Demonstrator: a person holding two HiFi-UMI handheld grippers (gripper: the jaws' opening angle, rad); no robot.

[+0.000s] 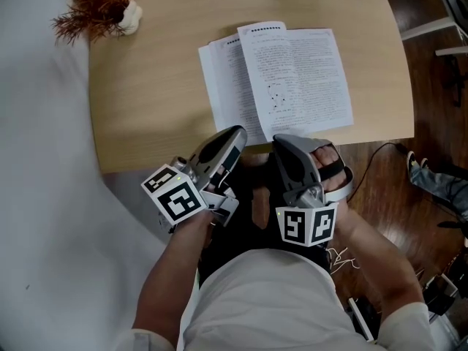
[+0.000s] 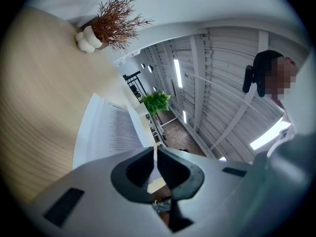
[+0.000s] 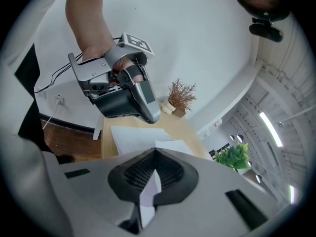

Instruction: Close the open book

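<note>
An open book with printed white pages lies flat on the round wooden table, near its front edge. One leaf stands slightly raised near the spine. My left gripper hovers at the table's front edge, just below the book's lower left corner, with its jaws shut and empty. Beside it, my right gripper is also shut and empty, just short of the book's front edge. The left gripper view shows the book past the shut left gripper. In the right gripper view the left gripper hangs above the book, beyond the shut right gripper.
A dried brown plant in a white vase stands at the table's far left. The table's front edge runs just under the grippers. A sandalled foot, a cable and a shoe are on the wooden floor at right.
</note>
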